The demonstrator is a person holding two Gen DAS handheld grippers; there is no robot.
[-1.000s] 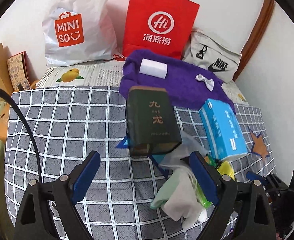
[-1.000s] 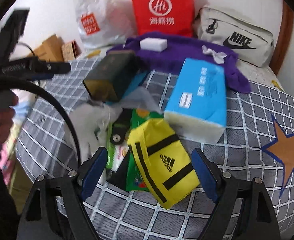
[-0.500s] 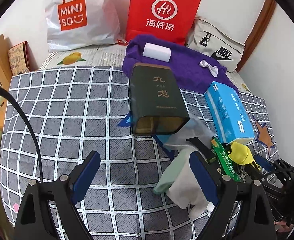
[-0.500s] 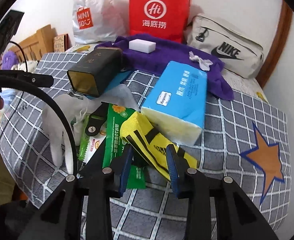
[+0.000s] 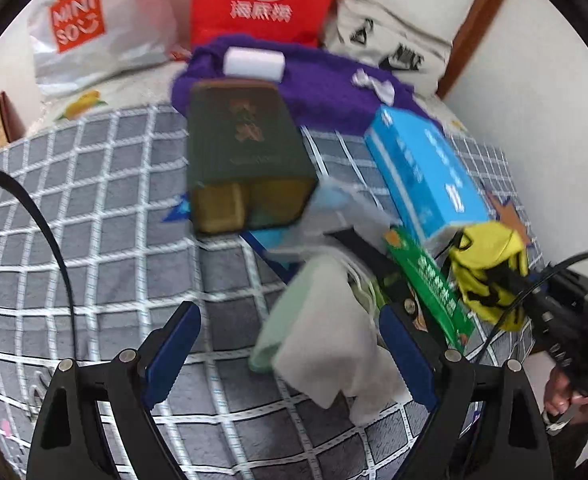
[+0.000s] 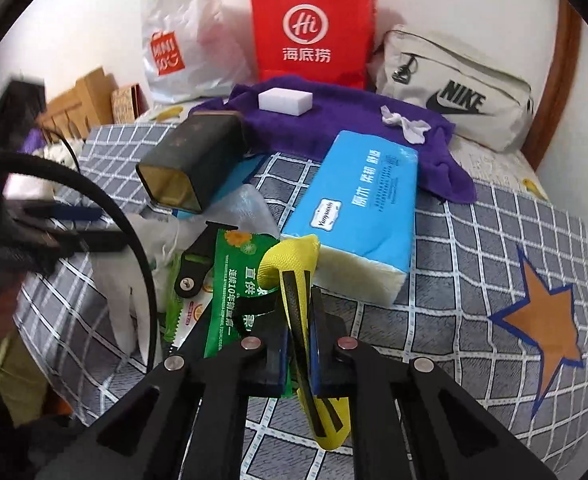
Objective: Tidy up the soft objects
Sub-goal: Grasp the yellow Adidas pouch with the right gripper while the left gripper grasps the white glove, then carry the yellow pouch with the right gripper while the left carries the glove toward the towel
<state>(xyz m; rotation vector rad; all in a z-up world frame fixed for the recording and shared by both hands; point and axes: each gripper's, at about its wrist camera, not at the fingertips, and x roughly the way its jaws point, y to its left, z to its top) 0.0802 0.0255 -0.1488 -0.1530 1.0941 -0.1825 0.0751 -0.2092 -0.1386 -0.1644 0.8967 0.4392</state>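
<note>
My right gripper (image 6: 299, 320) is shut on a yellow pouch with black stripes (image 6: 294, 260), which is pinched into a narrow fold and stands up between the pads. In the left wrist view the same yellow pouch (image 5: 489, 268) hangs at the right, off the blanket. My left gripper (image 5: 288, 312) is open, low over a crumpled white and pale green cloth (image 5: 325, 344) that lies between its fingers without touching the pads. The white cloth (image 6: 122, 280) also shows at the left in the right wrist view.
On the grey checked blanket (image 5: 94, 220) lie a dark green tin (image 5: 242, 160), a blue tissue pack (image 6: 357, 208), a green packet (image 6: 238, 276) and a purple towel (image 6: 333, 120) bearing a white sponge (image 6: 286, 100). Behind stand a red bag (image 6: 309, 24), a white bag (image 6: 174, 40) and a beige pouch (image 6: 453, 88).
The right jaws closed on the yellow pouch, squeezing it from flat into an upright fold. The left gripper sank toward the white cloth and stayed open.
</note>
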